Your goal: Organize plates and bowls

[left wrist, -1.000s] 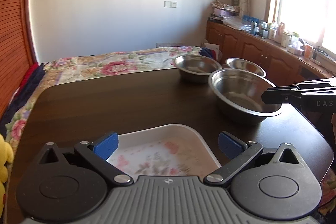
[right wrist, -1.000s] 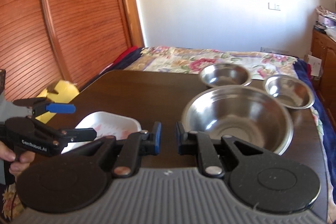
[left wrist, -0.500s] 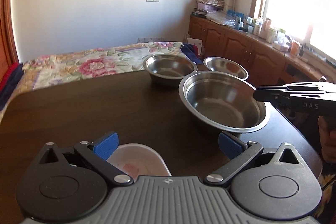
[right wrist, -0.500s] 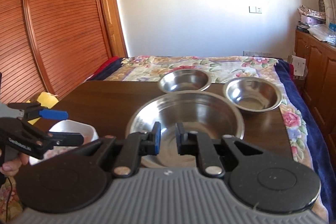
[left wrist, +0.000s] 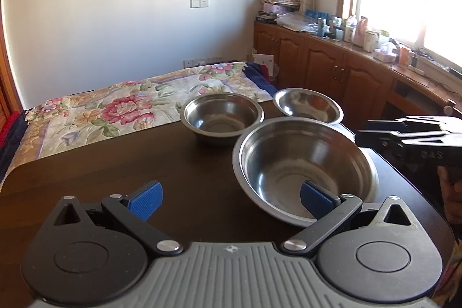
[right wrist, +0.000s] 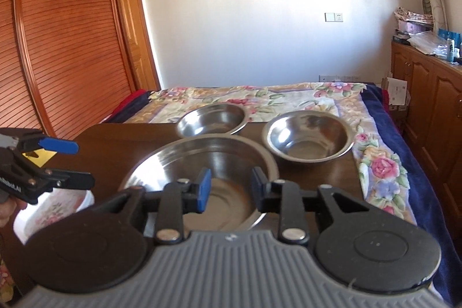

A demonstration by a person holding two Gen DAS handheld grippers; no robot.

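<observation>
Right tongs (right wrist: 229, 189): my jaws have just been opening from nearly shut; they now stand partly apart with nothing between them, above the near rim of the large bowl.
Left tongs (left wrist: 229, 197): spread wide and empty; a second ago they framed the white dish, now they face the bowls.
White dish (right wrist: 55, 208): floral, shallow, on the bench (left wrist: 121, 163) at my near left, under the left tongs in the right view.
Large bowl (left wrist: 303, 163): steel, shiny, empty, upright, closest of the three bowls.
Meaning: I judge both hands are turning to the bowls, the large one first, likely as the base for nesting.
Deep small bowl (left wrist: 222, 116): steel, empty, behind the large one on the left, by the far edge.
Shallow small bowl (left wrist: 307, 106): steel, empty, behind on the right.
Bed (left wrist: 115, 108): flowered cover, beyond the bench.
</observation>
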